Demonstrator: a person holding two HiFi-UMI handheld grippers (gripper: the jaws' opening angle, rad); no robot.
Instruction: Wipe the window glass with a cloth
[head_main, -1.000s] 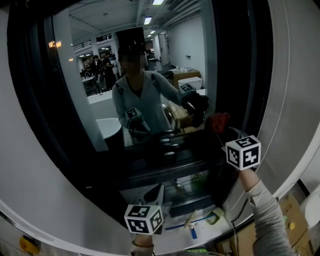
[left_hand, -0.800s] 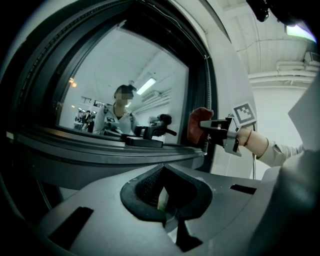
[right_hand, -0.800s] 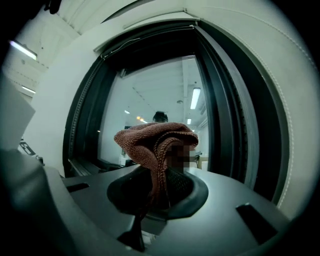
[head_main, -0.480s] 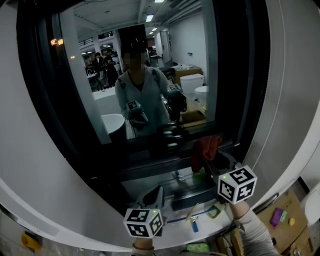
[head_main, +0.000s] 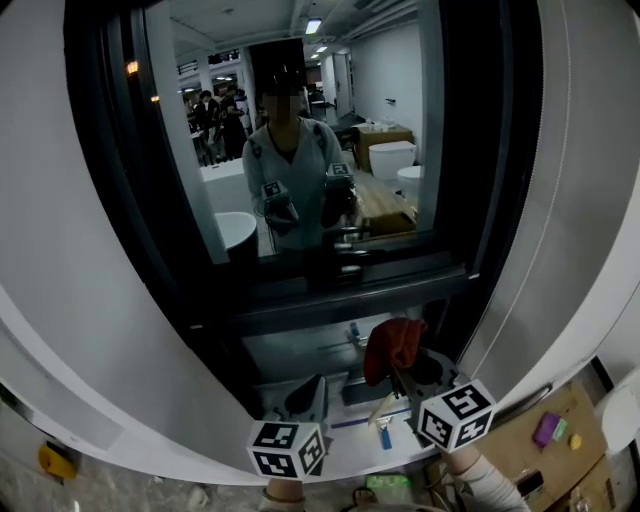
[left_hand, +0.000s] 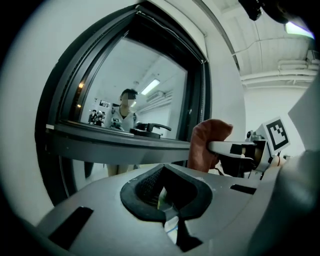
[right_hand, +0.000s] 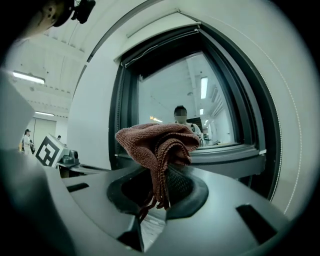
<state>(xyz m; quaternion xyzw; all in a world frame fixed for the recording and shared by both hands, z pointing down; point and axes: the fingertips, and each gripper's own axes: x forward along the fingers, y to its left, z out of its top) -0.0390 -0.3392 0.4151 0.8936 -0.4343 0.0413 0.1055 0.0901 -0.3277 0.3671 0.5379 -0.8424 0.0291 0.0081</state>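
Cloth (right_hand: 152, 142), one, in right tongs (right_hand: 159, 192).

White wall (head_main: 60, 250) surrounds the dark-framed window (head_main: 330, 300).

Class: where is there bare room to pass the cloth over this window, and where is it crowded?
Bare: the glass, from side to side of the dark frame. Crowded: the ledge below, around the blue-handled tool.

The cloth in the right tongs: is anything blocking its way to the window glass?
Nothing visible does. The cloth, pinched in the right tongs, hangs in open air just below the window glass.
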